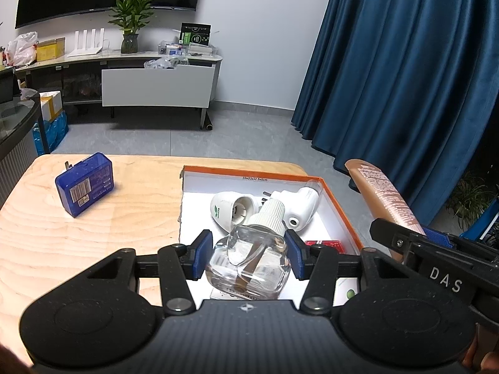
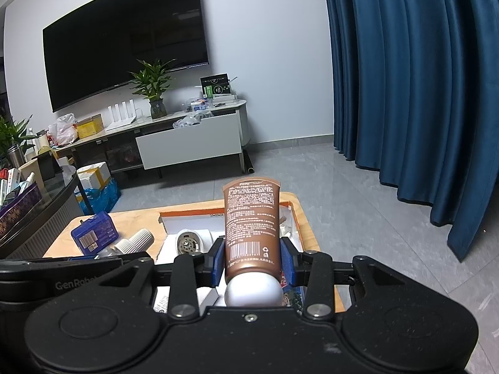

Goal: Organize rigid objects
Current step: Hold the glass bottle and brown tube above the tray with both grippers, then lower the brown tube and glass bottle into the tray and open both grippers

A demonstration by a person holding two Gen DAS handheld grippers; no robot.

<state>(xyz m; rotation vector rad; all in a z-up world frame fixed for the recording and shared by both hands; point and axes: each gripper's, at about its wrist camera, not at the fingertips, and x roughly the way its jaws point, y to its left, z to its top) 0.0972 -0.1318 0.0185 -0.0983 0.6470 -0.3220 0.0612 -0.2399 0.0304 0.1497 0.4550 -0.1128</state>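
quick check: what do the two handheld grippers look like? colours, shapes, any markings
Both match: matte black speckled bodies with two round discs at the base, angular linkage bars with silver screws, and blue pads on the fingers. Left gripper has a small compass-like emblem at centre. Right gripper, seen from the left camera, carries white "DAS" lettering; the left one's side reads "GenRob…", cut off. No cables or sleeves visible.

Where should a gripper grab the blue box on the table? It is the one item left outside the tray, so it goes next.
Grip the blue box across its two narrow long edges, coming from above. It appears to lie flat on the wooden table, label up, apart from the orange-rimmed tray, so the edges look free. Avoid the metal prongs at its far end.
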